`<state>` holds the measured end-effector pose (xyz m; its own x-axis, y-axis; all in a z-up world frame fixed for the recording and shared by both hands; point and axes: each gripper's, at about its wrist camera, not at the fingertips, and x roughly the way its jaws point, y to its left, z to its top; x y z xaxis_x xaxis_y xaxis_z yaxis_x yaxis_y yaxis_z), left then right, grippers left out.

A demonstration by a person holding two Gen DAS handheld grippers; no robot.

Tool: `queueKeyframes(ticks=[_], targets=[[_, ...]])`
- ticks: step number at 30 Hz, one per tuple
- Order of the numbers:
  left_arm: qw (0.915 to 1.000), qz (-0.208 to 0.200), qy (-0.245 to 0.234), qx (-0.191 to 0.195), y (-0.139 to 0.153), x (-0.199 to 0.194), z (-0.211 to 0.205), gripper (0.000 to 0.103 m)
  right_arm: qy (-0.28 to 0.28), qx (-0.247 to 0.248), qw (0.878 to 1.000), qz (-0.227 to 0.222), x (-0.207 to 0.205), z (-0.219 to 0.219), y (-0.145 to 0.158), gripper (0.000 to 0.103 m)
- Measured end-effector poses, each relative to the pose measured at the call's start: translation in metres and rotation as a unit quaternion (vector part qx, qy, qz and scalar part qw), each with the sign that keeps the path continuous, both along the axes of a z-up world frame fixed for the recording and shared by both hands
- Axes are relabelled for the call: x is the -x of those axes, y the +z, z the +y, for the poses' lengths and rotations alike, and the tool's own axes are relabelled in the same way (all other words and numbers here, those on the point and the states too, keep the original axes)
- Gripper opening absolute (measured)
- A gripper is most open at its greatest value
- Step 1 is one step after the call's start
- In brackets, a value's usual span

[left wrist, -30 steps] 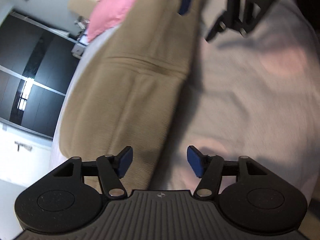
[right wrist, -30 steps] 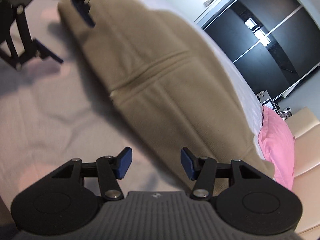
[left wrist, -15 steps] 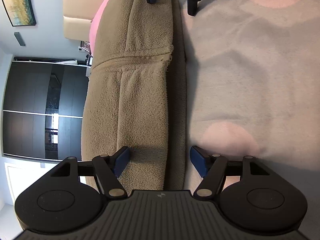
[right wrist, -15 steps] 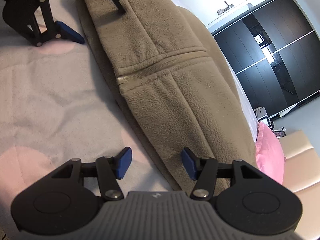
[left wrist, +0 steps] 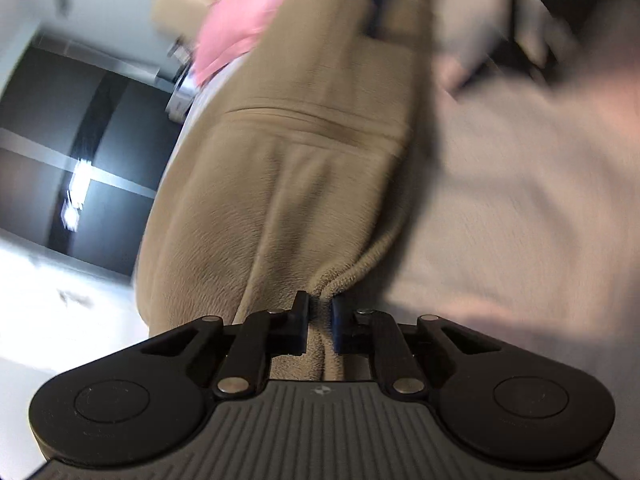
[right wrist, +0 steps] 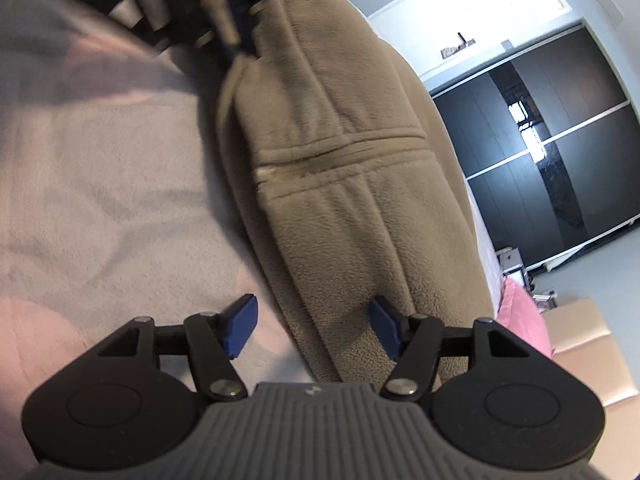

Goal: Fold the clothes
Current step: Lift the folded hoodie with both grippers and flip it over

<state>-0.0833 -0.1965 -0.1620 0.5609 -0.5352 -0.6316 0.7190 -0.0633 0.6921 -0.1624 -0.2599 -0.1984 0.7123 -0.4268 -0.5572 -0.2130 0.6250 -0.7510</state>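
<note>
The left gripper (left wrist: pixel 320 322) has its fingers clamped on a bunched edge of the tan fleece garment (left wrist: pixel 288 184), which puckers into a ridge right at the tips. From there the garment runs away toward 12 o'clock along the bed (left wrist: pixel 512 200), already doubled into a long narrow strip with a stitched seam crossing it midway. The left wrist view is smeared, so finer detail of that pinch cannot be read.

The right gripper (right wrist: pixel 312 326) has its fingers apart, straddling the near long edge of the garment (right wrist: pixel 360 216) at its own end: the left blue pad hangs over bare bedspread (right wrist: pixel 100 184), the right pad over fleece. Whether either pad touches the cloth cannot be told.

Farther off, a pink pillow (right wrist: pixel 520 316) lies at about 3 o'clock in the right wrist view, with dark wardrobe doors (right wrist: pixel 560 152) beyond.

The step in hand looks like taking hold of both ends for a lengthwise fold. Next, the right fingers likely need to close on all layers of that edge, so that both ends can lift together without the strip opening.
</note>
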Motion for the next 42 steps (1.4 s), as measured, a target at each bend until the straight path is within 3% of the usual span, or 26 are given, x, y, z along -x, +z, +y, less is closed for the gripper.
queueKeyframes(ticks=[8, 11, 15, 16, 19, 21, 22, 23, 29, 33, 35, 40, 42], targets=[[0.9899, 0.089, 0.064, 0.09, 0.06, -0.031, -0.003, 0.008, -0.031, 0.069, 0.997, -0.03, -0.009, -0.012, -0.007, 0.065], [0.9893, 0.089, 0.066, 0.095, 0.066, -0.037, 0.0, 0.008, -0.055, 0.07, 0.995, -0.035, -0.006, -0.02, 0.0, 0.05], [0.9935, 0.061, 0.052, 0.081, 0.053, -0.021, 0.015, 0.008, -0.059, 0.056, 0.995, -0.053, 0.003, -0.021, 0.013, 0.018], [0.9944, 0.053, 0.049, 0.077, 0.049, -0.016, 0.018, 0.009, -0.06, 0.053, 0.995, -0.062, 0.004, -0.022, 0.017, 0.017], [0.9965, 0.031, 0.038, 0.068, 0.037, -0.005, 0.02, 0.016, -0.068, 0.042, 0.993, -0.087, 0.002, -0.023, 0.027, 0.015], [0.9977, 0.018, 0.025, 0.06, 0.03, 0.0, 0.018, 0.034, -0.075, 0.036, 0.991, -0.103, 0.0, -0.025, 0.033, 0.015], [0.9982, 0.008, 0.016, 0.057, 0.025, 0.003, 0.018, 0.052, -0.078, 0.032, 0.99, -0.111, -0.001, -0.026, 0.036, 0.015], [0.9985, -0.002, 0.007, 0.055, 0.021, 0.007, 0.017, 0.063, -0.082, 0.029, 0.989, -0.119, -0.002, -0.026, 0.039, 0.015], [0.9965, -0.078, -0.023, 0.02, -0.012, 0.018, 0.011, 0.064, -0.093, 0.016, 0.984, -0.15, 0.0, -0.028, 0.049, 0.014], [0.992, -0.123, 0.014, 0.027, -0.022, 0.007, 0.004, 0.064, -0.095, 0.01, 0.983, -0.159, 0.001, -0.034, 0.056, 0.014], [0.9903, -0.124, 0.044, 0.046, -0.015, -0.004, 0.0, 0.064, -0.092, 0.012, 0.983, -0.158, 0.0, -0.036, 0.057, 0.014], [0.9891, -0.083, 0.094, 0.077, 0.01, -0.029, -0.005, 0.062, -0.071, 0.039, 0.986, -0.146, 0.01, -0.033, 0.048, 0.015], [0.9876, -0.079, 0.105, 0.086, 0.017, -0.036, -0.006, 0.062, -0.065, 0.064, 0.987, -0.135, 0.013, -0.033, 0.041, 0.023]])
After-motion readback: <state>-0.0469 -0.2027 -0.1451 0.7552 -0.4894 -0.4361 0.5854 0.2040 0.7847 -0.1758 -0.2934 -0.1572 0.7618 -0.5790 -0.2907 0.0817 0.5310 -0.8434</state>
